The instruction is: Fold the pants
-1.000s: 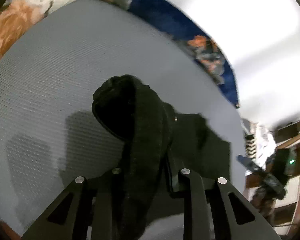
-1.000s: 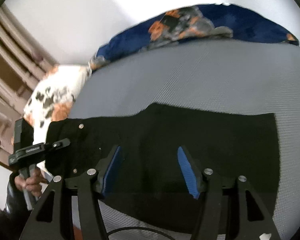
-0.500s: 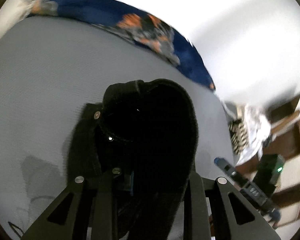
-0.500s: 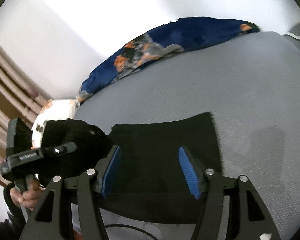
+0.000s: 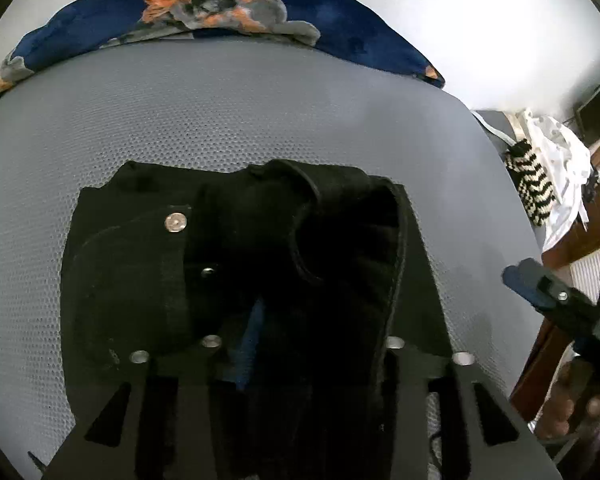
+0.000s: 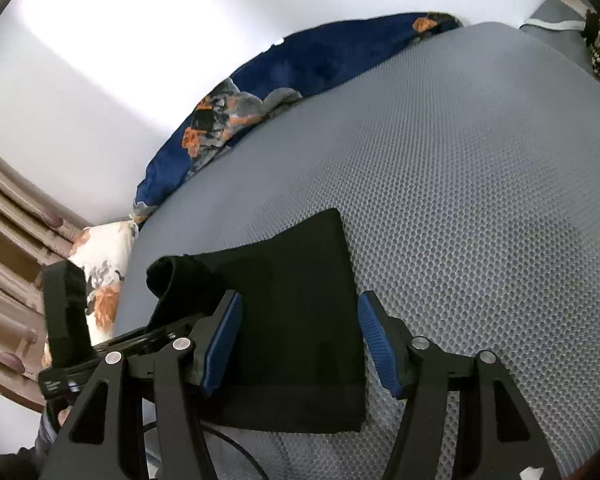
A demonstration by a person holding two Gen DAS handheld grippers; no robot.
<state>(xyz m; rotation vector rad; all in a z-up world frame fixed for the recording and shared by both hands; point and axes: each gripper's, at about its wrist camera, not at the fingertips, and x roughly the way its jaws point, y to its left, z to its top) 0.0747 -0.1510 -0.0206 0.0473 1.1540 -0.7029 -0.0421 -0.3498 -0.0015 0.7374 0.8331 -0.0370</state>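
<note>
Grey honeycomb-mesh mattress [image 6: 460, 168] fills both of my views, with a dark blue floral blanket [image 5: 228, 4] bunched against the white wall behind it. On that mesh lie the black denim pants [image 6: 300, 312], already doubled into a compact rectangle. From my left wrist view I see the waistband end with its silver button [image 5: 175, 223] draped over the stack and lying between the fingers of my left gripper [image 5: 300, 356]. Those jaws have just been opening, I judge to drop the carried end onto the pile; whether the pads touch cloth now I cannot tell, as black fabric hides them. My right gripper [image 6: 296, 340] stands half-wide with its blue pads [image 6: 374, 340] astride the stack's right edge, clamping nothing, probably to steady it. No brand or writing is readable anywhere.
</note>
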